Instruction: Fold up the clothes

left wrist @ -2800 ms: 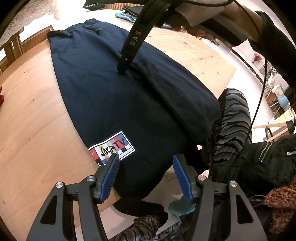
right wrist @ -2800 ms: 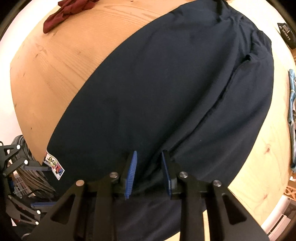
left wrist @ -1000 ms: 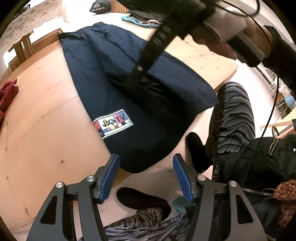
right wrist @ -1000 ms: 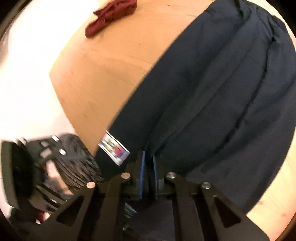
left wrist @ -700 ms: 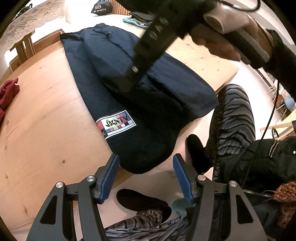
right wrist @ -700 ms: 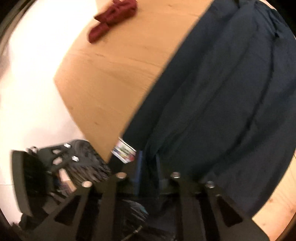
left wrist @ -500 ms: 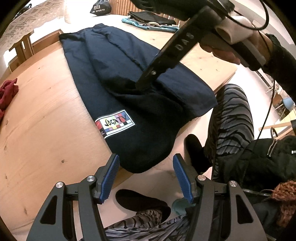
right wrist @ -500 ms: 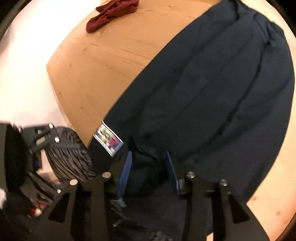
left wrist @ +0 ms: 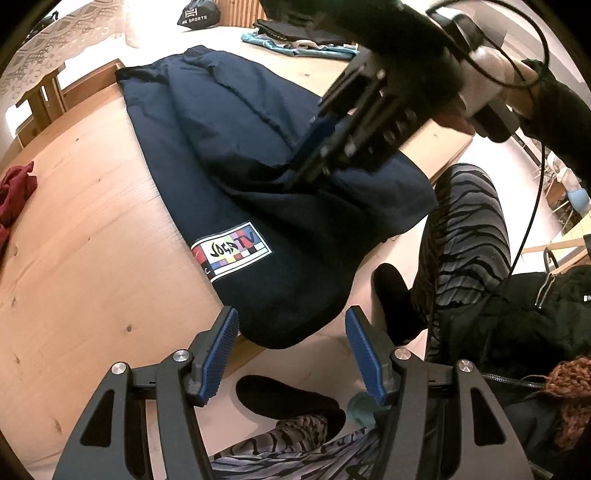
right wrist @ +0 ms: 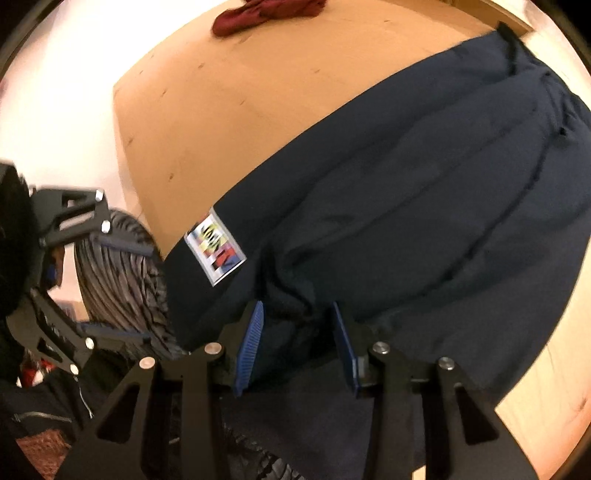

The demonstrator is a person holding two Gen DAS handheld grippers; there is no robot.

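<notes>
A navy garment [left wrist: 240, 147] with a coloured TV patch [left wrist: 232, 252] lies lengthwise on the wooden table [left wrist: 74, 258], its lower end hanging over the near edge. My left gripper [left wrist: 291, 347] hovers open just in front of that hanging end, holding nothing. My right gripper [right wrist: 297, 332] stands open over a bunched fold of the navy garment [right wrist: 406, 203] beside the patch [right wrist: 216, 251]; cloth sits loose between its pads. In the left wrist view the right gripper [left wrist: 332, 147] points down onto the garment's right half.
A red cloth [left wrist: 14, 192] lies at the table's left side. Folded clothes [left wrist: 295, 37] and a black bag [left wrist: 197, 16] sit at the far end. A wooden chair [left wrist: 44, 96] stands beyond. A person's striped legs [left wrist: 465, 236] are by the near edge.
The right gripper, shut on a fold of navy cloth a second ago, has opened and let it drop. It shifted and rolled slightly. The left gripper stayed still.
</notes>
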